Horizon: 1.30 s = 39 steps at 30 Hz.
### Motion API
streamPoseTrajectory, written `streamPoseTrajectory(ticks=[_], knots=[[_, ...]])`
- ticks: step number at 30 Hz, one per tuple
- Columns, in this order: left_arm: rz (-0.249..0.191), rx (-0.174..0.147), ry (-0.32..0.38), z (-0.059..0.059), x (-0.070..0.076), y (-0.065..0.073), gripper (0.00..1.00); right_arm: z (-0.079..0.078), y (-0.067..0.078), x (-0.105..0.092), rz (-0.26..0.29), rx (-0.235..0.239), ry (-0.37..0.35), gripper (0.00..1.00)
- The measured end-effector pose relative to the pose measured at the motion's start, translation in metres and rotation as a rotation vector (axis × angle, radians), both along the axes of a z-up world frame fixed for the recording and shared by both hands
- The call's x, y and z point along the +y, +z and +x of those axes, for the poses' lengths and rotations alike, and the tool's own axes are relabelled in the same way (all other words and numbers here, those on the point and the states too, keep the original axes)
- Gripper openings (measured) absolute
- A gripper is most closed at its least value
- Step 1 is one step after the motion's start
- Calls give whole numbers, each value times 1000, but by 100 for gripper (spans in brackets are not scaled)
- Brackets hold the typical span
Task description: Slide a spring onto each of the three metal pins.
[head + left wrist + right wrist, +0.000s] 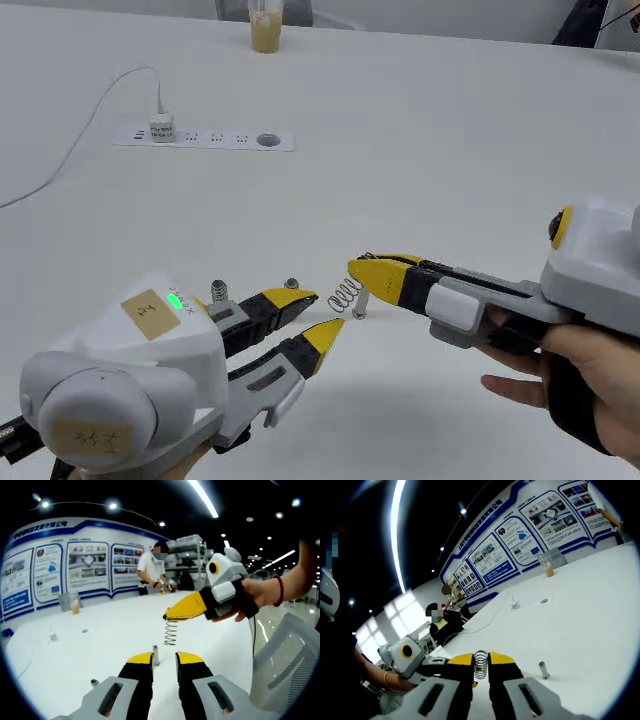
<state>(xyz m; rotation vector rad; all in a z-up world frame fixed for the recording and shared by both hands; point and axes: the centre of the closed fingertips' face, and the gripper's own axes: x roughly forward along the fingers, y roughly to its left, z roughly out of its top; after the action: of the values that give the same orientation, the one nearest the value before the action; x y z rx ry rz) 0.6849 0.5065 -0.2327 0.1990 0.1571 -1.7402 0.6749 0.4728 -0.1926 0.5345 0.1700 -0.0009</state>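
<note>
Right hand-held gripper comes in from the right, yellow-tipped jaws pinched together on the top end of a spring, clamped tight on it. In the right gripper view the coil sits right between the two yellow tips. That spring is bare silvery wire, open turns, a slim tube of loops. In the left gripper view it hangs down from the tips with its lower end free.

Just beside that lower end stands a pin, a short upright metal post on the white counter. Spring and pin are close, with the coil off to one side of the post rather than over it, and whether they touch I cannot tell.

Left hand-held gripper, low on the left, has its jaws spread apart, tips aimed at that same pin, which shows through the gap in the left gripper view. Further left, a second pin stands bare. Beyond it, a third pin wears a coil round its shaft, just past the left tool's body.

A hand grips the right tool's handle. Far back on the counter there is a white power strip with a plug seated in it, and a clear cup of yellowish drink near the far edge
</note>
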Motion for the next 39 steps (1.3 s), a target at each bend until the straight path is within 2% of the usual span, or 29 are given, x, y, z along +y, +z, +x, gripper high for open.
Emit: streamPoseTrajectory(ticks=[3, 7, 11, 13, 18, 29, 39], knots=[[38, 8, 16, 5, 3, -7, 23, -2, -1, -7, -51, 11, -22, 11], [60, 12, 29, 9, 7, -12, 27, -4, -5, -17, -149, 46, -42, 11], [79, 7, 45, 13, 11, -15, 32, -3, -8, -23, -216, 72, -50, 11], [93, 14, 55, 15, 13, -17, 34, -2, -11, -27, -244, 84, -54, 11], [109, 8, 81, 22, 18, -22, 40, 0, -18, -37, -300, 114, -68, 11], [136, -5, 139, 37, 27, -30, 51, 9, -33, -50, -385, 167, -69, 12], [144, -4, 154, 43, 29, -34, 58, 14, -44, -65, -402, 194, -97, 12]])
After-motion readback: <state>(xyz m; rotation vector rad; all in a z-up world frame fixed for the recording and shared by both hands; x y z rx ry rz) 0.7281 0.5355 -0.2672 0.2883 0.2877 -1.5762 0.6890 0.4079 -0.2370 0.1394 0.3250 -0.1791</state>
